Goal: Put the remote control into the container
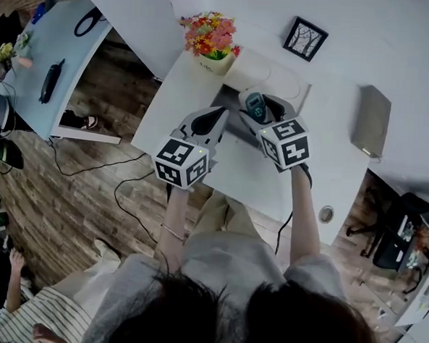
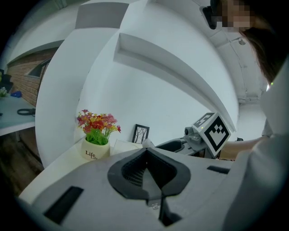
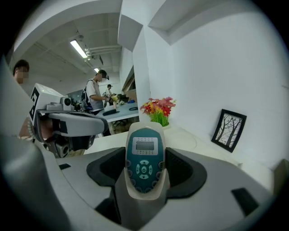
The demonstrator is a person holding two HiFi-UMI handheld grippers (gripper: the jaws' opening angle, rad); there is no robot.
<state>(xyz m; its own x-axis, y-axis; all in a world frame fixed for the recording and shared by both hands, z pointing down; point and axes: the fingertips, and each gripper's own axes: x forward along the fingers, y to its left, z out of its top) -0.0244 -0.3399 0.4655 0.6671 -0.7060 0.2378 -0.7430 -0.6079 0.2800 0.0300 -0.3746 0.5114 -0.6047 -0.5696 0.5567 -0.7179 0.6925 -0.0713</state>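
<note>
right gripper [image 3: 144, 173], fingers clenched on the remote control [image 3: 143, 153] low down; a quick swing could tip it out. left gripper [image 2: 147, 159] fingers clenched, empty.

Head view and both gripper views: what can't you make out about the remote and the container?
Teal and white remote control: right gripper view, lower end hidden between the jaws of the right gripper; button marks too small.
Pale tray-like container: head view, near edge covered by the right gripper; depth unclear.
Dark flat thing: head view, mostly covered by the left gripper and the right one.
</note>
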